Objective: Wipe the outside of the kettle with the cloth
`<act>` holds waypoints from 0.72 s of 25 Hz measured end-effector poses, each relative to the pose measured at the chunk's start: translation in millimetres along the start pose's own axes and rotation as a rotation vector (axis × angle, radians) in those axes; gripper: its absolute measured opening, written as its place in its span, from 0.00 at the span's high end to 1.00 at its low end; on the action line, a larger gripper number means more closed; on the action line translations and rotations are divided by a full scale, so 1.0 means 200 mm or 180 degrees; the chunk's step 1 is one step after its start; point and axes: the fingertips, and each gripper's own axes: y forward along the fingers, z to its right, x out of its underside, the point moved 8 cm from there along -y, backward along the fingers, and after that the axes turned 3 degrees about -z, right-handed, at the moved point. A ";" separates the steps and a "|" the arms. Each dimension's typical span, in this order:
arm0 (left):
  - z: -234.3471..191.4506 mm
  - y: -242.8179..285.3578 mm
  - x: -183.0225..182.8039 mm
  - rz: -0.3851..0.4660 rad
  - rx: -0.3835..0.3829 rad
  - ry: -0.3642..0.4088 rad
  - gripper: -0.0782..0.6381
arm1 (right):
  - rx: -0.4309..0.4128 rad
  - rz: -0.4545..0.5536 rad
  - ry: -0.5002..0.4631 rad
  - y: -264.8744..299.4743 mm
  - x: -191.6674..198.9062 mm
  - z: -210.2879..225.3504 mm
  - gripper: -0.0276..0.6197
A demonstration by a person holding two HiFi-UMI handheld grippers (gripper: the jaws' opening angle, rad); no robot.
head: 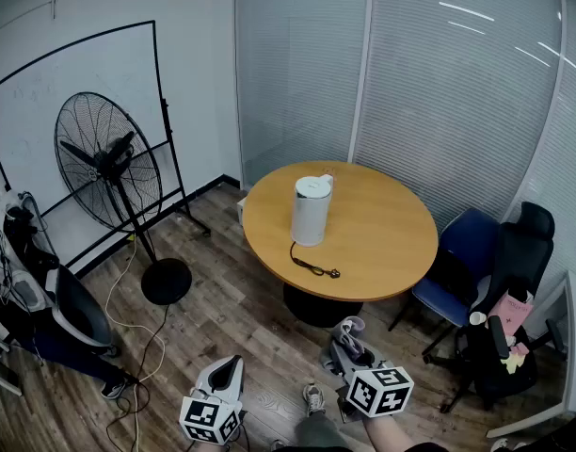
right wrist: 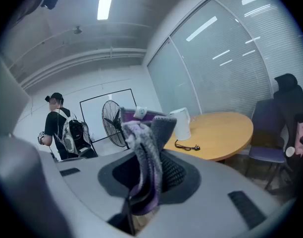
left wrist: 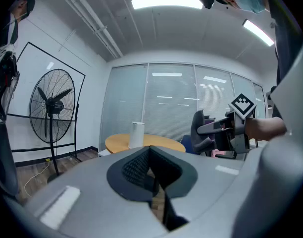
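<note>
While the kettle (head: pixel 312 210) stands on the round worktop (head: pixel 392 252), well ahead of the left tongs (head: pixel 232 363) and right tongs (head: pixel 347 345), the head view shows its loose cord (head: pixel 314 265) beside it; a wipe could snag that and tip the unsteadied kettle. The left gripper view shows the left tongs closed on nothing. Only the right gripper view shows the right tongs pinching the cloth (right wrist: pixel 141 143) by a fold that might slip, and a person (right wrist: pixel 57 128) off to the side.
</note>
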 end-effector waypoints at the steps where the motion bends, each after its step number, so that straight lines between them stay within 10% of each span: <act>1: -0.02 0.02 -0.01 -0.0008 0.0002 -0.0002 0.88 | 0.0004 -0.0005 0.0008 0.03 -0.01 0.01 0.81; 18: -0.26 0.79 -0.09 -0.0067 0.0060 -0.0145 0.87 | -0.0059 -0.0159 0.0345 0.69 -0.24 0.43 0.81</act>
